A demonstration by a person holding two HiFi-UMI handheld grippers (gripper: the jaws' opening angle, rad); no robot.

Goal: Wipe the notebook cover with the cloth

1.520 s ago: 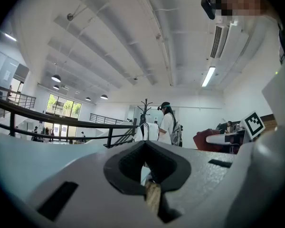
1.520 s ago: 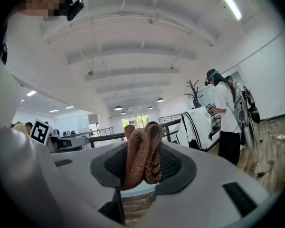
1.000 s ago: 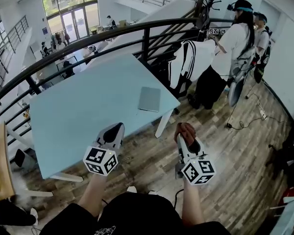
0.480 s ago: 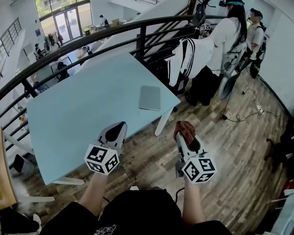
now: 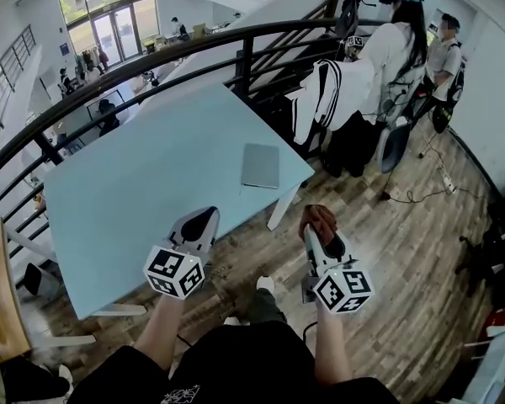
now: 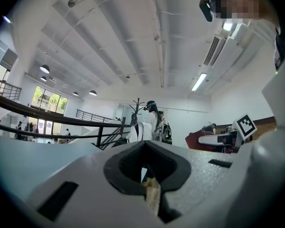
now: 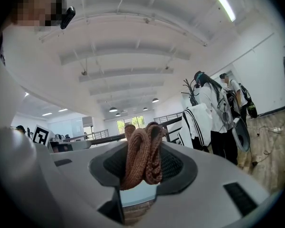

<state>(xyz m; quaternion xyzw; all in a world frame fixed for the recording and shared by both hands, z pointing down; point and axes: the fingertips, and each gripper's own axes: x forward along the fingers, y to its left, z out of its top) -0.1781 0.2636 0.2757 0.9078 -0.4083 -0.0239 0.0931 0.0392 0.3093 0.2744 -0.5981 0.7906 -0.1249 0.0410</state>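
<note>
A grey notebook lies shut on the light blue table, near its far right corner. Both grippers hang over the wooden floor in front of the table, short of the notebook. My right gripper is shut on a bunched brown knitted cloth. In the right gripper view the cloth sticks up from between the jaws of that gripper. My left gripper sits by the table's near edge, jaws together with nothing held. The left gripper view shows this gripper tilted up at the ceiling.
A black curved railing runs behind the table. Two people stand at the back right beside a white striped jacket. A wooden chair stands at the left. The person's shoe shows on the floor between the grippers.
The view has shifted a little closer to the table. A shoe has stepped into sight below the grippers. Both grippers keep the same pose, the cloth still held.
</note>
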